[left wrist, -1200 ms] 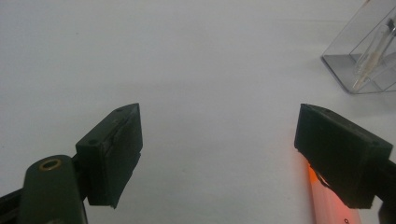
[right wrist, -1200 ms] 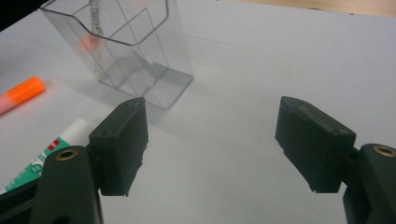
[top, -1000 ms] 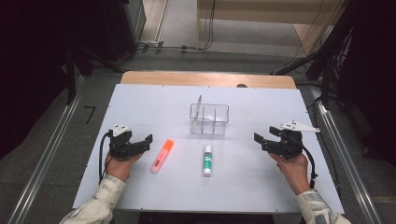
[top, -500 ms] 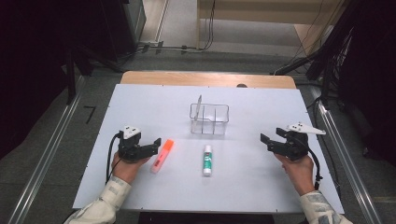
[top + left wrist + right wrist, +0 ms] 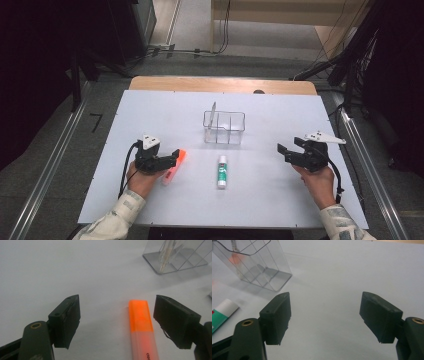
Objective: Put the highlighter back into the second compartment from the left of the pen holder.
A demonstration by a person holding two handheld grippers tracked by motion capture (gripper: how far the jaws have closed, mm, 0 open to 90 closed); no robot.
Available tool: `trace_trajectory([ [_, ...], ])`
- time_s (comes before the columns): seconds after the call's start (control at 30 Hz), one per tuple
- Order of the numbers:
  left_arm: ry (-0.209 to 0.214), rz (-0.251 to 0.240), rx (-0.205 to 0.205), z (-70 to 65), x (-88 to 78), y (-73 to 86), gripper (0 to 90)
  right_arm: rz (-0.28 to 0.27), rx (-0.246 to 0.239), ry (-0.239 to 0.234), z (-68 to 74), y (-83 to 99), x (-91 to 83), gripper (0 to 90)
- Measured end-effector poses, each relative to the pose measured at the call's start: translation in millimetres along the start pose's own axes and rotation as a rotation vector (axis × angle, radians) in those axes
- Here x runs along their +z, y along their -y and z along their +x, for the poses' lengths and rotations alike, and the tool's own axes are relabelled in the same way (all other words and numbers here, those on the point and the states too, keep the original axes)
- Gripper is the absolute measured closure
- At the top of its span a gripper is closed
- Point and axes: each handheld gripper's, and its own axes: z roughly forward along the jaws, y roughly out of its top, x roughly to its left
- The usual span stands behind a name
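**Left gripper set over the orange highlighter, jaws apart**

Left gripper (image 5: 172,158): held low at the left of the white table (image 5: 150,115); jaws have just been closing but are seen apart, with the orange highlighter (image 5: 142,327) lying between them, nearer the right-hand jaw in the left gripper view; a gap is seen on both sides and no pad is pressed on it. The highlighter is laid flat on the table, cap end pointed away from the hand, partly covered by the gripper in the high view.

Right gripper (image 5: 285,151): held at the right of the table, well apart from the other items; jaws wide apart, with bare table between them.

Clear plastic organizer (image 5: 225,127): stood upright at the middle of the table, beyond both grippers; a pen (image 5: 212,114) is leaned in its left compartment.

Glue stick (image 5: 221,171): white and green, laid flat in front of the organizer, between the two grippers, near the highlighter but apart from it
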Motion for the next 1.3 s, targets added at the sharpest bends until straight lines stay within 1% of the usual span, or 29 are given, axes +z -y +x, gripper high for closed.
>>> trace_trajectory([
  [0.1, -0.013, 0.006, 0.030, -3.2, 3.8, 0.5, 24.3, 0.001, 0.000, 0.000, 0.0, 0.1, 0.0, 23.9],
  [0.23, -0.014, 0.024, 0.042, -6.2, 8.2, 0.3, 24.6, 0.004, 0.000, -0.001, -0.1, 0.2, 0.3, 23.9],
  [0.33, -0.019, 0.017, 0.061, -8.6, 10.0, 0.2, 27.3, 0.006, 0.000, -0.001, 0.1, 0.2, 0.7, 23.9],
  [0.5, -0.018, 0.029, 0.087, -12.3, 14.2, 0.4, 29.4, 0.003, -0.003, -0.004, 0.4, 0.2, 1.0, 24.0],
  [0.67, -0.018, 0.050, 0.087, -13.1, 17.0, -1.0, 31.5, 0.005, -0.001, -0.003, 0.4, 0.4, 1.3, 24.1],
  [0.93, 0.006, 0.081, 0.090, -16.0, 23.0, -1.6, 35.6, 0.005, -0.001, -0.004, 0.5, 0.5, 1.7, 24.2],
  [1.0, 0.008, 0.080, 0.086, -17.4, 24.6, -1.7, 36.4, 0.005, -0.001, -0.005, 0.5, 0.5, 1.7, 24.2],
  [1.03, 0.010, 0.086, 0.095, -17.3, 24.7, -1.9, 36.4, 0.005, -0.003, -0.005, 0.5, 0.5, 1.8, 24.2],
  [1.1, 0.007, 0.086, 0.092, -18.1, 25.9, -1.6, 36.4, 0.006, -0.002, -0.005, 0.7, 0.7, 1.7, 24.2],
  [1.2, 0.007, 0.098, 0.102, -18.4, 27.3, -1.1, 37.4, 0.004, -0.005, -0.006, 0.9, 0.7, 1.7, 24.5],
  [1.3, 0.008, 0.096, 0.095, -19.7, 28.9, -0.9, 39.0, 0.004, -0.004, -0.007, 0.9, 0.7, 1.9, 24.6],
])
